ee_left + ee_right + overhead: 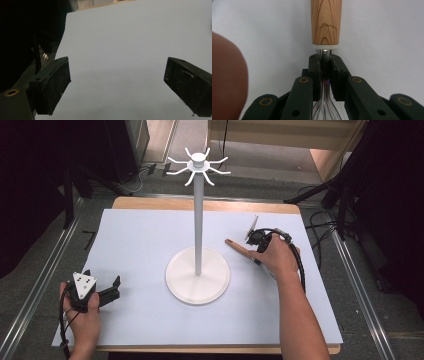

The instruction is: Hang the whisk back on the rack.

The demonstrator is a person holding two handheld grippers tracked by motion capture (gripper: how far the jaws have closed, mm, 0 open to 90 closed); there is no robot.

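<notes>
My right gripper (pixel 325 65) is clamped on the whisk (pixel 326 27), jaws pinching the metal neck just below the wooden handle, with the wires bunched between them in the right gripper view. From the high view the whisk (pixel 239 246) lies on the white sheet (pixel 140 245) right of the stand, handle pointing toward the pole (pixel 198 220). The stand's round base (pixel 197 280) sits just beside the handle tip, not touching as far as I can tell. Plenty of open sheet behind the whisk toward the far edge, and the table's right edge is near my hand. My left gripper (pixel 102 287) rests near the front left corner, jaws wide apart with nothing but bare sheet between them, well apart from the base. The hook ring (pixel 198 165) on top spreads out high above the table.
</notes>
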